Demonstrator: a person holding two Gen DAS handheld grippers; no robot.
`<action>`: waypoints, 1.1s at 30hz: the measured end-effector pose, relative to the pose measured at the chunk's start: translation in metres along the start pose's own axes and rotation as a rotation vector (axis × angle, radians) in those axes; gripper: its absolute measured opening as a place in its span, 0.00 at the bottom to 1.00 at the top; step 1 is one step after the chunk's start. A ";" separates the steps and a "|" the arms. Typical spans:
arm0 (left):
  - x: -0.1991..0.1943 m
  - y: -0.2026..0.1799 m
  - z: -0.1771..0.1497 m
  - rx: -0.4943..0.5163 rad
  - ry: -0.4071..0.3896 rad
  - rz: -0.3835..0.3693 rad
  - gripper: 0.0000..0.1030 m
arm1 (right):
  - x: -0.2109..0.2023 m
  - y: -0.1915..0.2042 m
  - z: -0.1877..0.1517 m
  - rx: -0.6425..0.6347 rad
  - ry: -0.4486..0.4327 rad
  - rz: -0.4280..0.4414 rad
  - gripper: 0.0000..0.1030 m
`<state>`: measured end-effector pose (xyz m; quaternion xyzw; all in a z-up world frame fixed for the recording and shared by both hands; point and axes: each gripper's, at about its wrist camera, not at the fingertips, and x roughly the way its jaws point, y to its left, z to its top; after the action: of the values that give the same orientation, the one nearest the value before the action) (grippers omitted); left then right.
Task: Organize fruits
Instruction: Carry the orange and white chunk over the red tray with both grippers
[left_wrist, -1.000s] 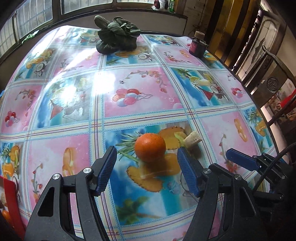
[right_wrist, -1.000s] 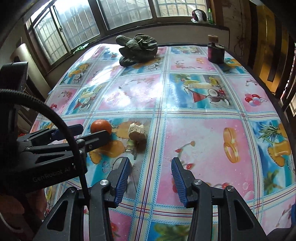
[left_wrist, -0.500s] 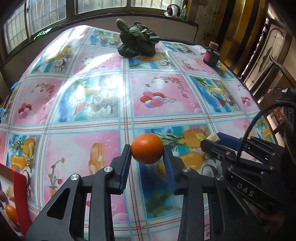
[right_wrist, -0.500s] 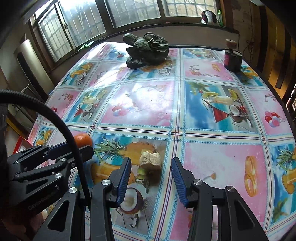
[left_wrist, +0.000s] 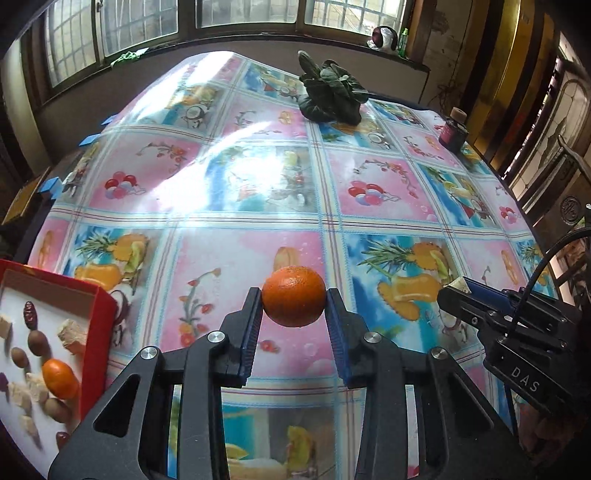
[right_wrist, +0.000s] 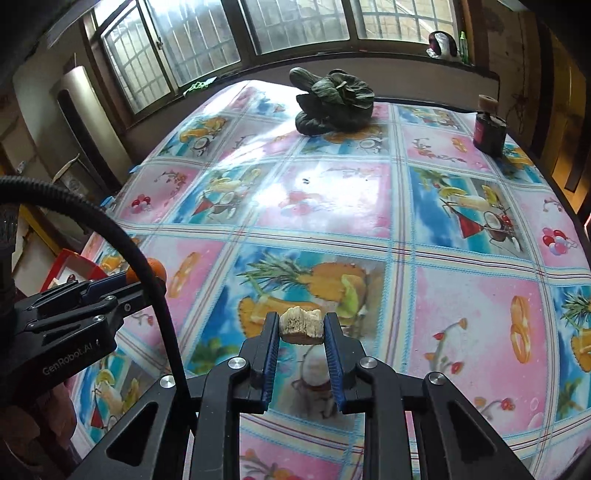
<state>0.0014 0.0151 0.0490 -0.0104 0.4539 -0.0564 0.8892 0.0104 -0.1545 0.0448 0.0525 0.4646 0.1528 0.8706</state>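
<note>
An orange (left_wrist: 293, 301) hangs above the fruit-print tablecloth, with my left gripper (left_wrist: 293, 295) shut on it. A red box (left_wrist: 96, 332) at the lower left holds a smaller orange (left_wrist: 59, 378), brown fruits and several pale chunks. In the right wrist view, my right gripper (right_wrist: 301, 325) is closing its jaws on a pale rough chunk (right_wrist: 301, 326), and the pads press its sides just above the cloth. The left gripper (right_wrist: 146, 278) with its orange (right_wrist: 158, 267) shows at the left there, and the red box (right_wrist: 74, 264) lies beyond it.
A dark leafy vegetable (left_wrist: 332, 96) lies at the far side of the table (left_wrist: 236, 192). A dark jar (left_wrist: 452, 133) stands at the far right corner. A wooden chair (left_wrist: 570, 173) is past the right edge. Windows run along the back wall.
My left gripper shut on the orange, lifted it and carried it left, bringing the red box into view. My right gripper moved over the pale chunk and closed on it.
</note>
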 end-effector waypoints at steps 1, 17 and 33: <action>-0.004 0.005 -0.003 -0.003 -0.005 0.014 0.33 | -0.001 0.008 -0.001 -0.008 -0.002 0.016 0.23; -0.062 0.092 -0.038 -0.092 -0.073 0.182 0.33 | 0.002 0.136 -0.005 -0.212 0.004 0.189 0.23; -0.095 0.176 -0.065 -0.214 -0.104 0.284 0.33 | 0.017 0.233 -0.007 -0.383 0.034 0.269 0.22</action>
<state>-0.0906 0.2023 0.0751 -0.0437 0.4078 0.1188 0.9043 -0.0372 0.0717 0.0815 -0.0548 0.4306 0.3539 0.8285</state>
